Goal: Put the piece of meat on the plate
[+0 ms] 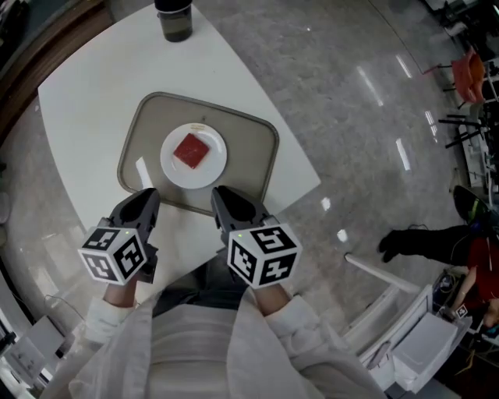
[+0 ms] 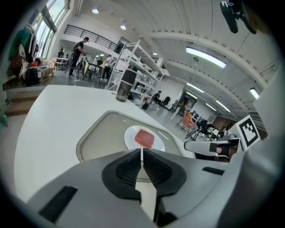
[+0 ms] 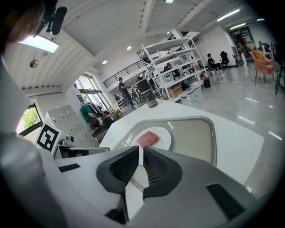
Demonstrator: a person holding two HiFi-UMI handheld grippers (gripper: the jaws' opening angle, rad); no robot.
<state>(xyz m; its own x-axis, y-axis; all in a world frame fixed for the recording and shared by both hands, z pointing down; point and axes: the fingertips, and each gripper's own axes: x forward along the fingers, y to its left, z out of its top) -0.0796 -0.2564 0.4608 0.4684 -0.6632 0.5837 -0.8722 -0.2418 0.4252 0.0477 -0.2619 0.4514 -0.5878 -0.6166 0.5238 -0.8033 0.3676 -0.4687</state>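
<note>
A red square piece of meat [image 1: 192, 150] lies on a round white plate [image 1: 173, 170], which sits in a grey tray [image 1: 251, 148] on the white table. Both grippers hover at the tray's near edge, apart from the plate. My left gripper [image 1: 148, 198] is at the near left corner with its jaws together and nothing between them. My right gripper [image 1: 222, 195] is beside it, jaws likewise together and empty. In the left gripper view the meat [image 2: 144, 138] and plate [image 2: 130, 135] lie just beyond the shut gripper [image 2: 142, 153]. The right gripper view shows the meat [image 3: 148, 138] ahead of the shut gripper [image 3: 141, 151].
A dark cup [image 1: 175, 19] stands at the table's far edge, beyond the tray. The table's right edge [image 1: 308, 167] drops to a glossy floor. Shelving and people fill the far background in the gripper views. A white frame [image 1: 390, 280] stands at lower right.
</note>
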